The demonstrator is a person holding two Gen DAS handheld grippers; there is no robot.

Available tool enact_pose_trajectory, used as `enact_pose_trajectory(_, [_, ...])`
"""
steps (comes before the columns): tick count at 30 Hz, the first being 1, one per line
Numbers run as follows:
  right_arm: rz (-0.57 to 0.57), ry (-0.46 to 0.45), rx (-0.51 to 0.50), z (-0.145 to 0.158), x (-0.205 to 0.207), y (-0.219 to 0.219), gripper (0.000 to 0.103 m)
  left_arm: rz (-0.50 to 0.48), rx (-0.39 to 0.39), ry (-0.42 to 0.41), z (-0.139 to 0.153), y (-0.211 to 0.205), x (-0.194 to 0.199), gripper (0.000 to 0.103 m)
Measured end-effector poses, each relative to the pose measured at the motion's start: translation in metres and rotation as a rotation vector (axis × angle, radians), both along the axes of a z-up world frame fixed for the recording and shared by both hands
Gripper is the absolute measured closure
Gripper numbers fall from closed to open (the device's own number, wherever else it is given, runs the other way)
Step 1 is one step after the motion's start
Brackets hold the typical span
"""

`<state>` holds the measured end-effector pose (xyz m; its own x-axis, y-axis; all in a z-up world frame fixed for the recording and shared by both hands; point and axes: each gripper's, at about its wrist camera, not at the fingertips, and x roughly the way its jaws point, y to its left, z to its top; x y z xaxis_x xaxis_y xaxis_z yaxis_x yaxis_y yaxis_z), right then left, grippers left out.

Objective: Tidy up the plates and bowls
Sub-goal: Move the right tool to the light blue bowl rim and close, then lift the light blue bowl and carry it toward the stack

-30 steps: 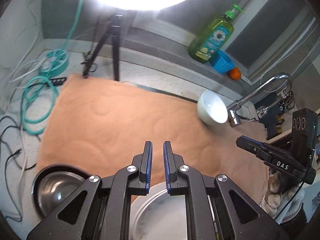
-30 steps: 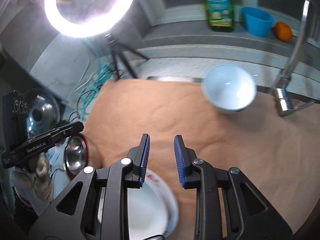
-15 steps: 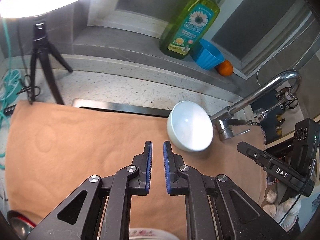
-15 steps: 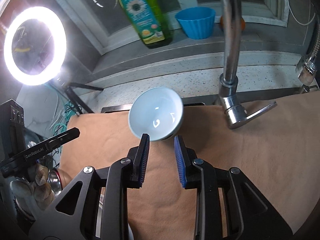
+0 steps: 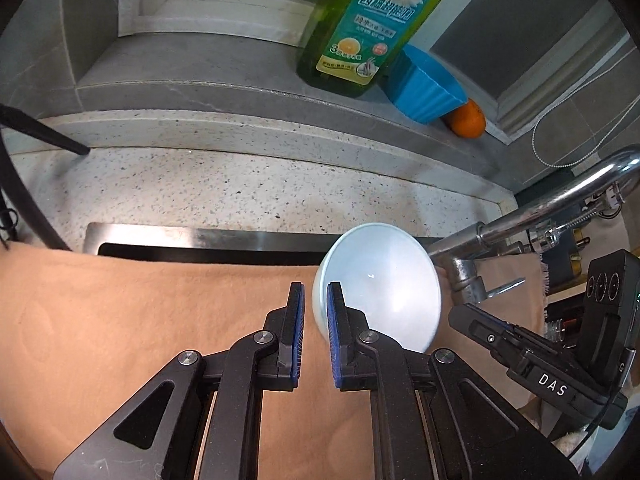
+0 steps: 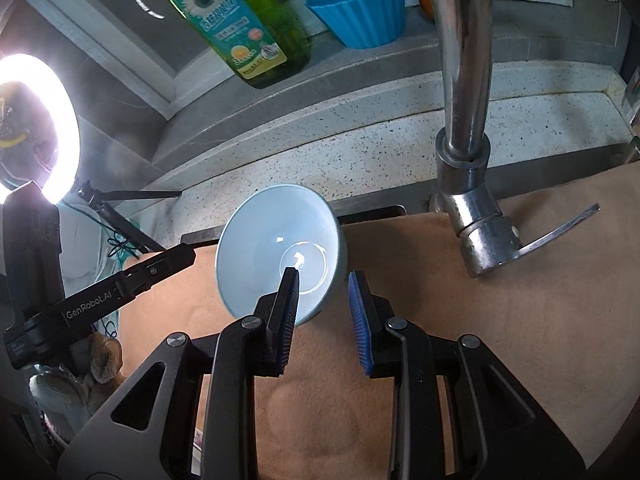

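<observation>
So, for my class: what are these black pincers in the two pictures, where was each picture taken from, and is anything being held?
They are hand-held grippers, one per hand, each with its own camera looking along its jaws. One picture comes from the left gripper, the other from the right gripper. Both point at a pale blue bowl tilted on a tan cloth by a faucet. The left jaws are almost shut and empty. The right jaws straddle the bowl's rim, not yet pinching. Nothing is held.
</observation>
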<state>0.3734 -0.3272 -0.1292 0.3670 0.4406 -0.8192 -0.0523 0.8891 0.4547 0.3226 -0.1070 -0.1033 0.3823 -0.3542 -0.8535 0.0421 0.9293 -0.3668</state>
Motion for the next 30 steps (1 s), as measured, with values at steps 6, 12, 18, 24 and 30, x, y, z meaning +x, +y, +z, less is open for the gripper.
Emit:
enact_pose_trajectory(6, [-0.005,0.021,-0.012,-0.012,0.007,0.003,0.077,-0.024,0.012,0.022,-0.011,-0.007,0.012,0.093])
enact_pose_trajectory(12, [0.010,0.033,-0.017,-0.021,0.010,0.009,0.077,-0.037,0.001,0.041,-0.019,-0.012,0.019,0.093])
enact_pose_trajectory(18, [0.016,0.050,-0.009,-0.026,0.014,0.012,0.088,-0.042,0.004,0.053,-0.025,-0.015,0.021,0.094])
enact_pose_trajectory(24, [0.014,0.048,-0.024,-0.024,0.016,0.013,0.091,-0.051,0.018,0.048,-0.024,-0.017,0.021,0.094])
enact_pose_trajectory(30, [0.018,0.042,-0.031,-0.019,0.012,0.015,0.092,-0.044,0.004,0.041,-0.016,-0.011,0.012,0.094])
